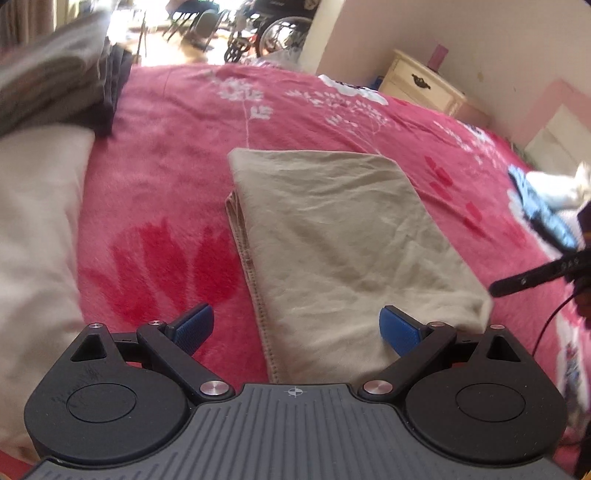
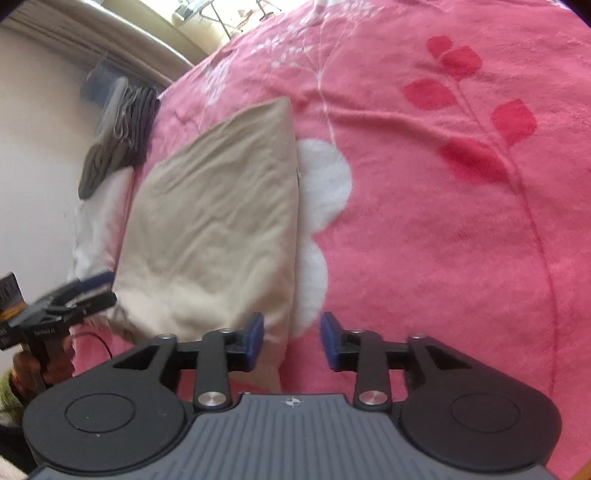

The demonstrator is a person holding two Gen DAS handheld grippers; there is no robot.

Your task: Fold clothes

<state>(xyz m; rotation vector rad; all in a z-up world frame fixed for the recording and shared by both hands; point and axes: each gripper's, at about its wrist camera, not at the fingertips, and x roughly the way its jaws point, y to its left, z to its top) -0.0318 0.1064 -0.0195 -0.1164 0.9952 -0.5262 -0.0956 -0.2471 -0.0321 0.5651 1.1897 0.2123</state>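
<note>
both hand-held grippers (image 1: 297, 326) tilted down, jaws apart

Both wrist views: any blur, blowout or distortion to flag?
Left wrist view: doorway at top blown out, stack of folded clothes and right edge smeared, beige folded garment fairly sharp. Right wrist view: soft overall, left gripper at the left edge motion-blurred, window glaring. Fisheye bends the pink blanket in both.

The folded grey stack (image 1: 55, 74) (at ten o'clock) is blurred and cut off by the left wrist view's edge.
</note>
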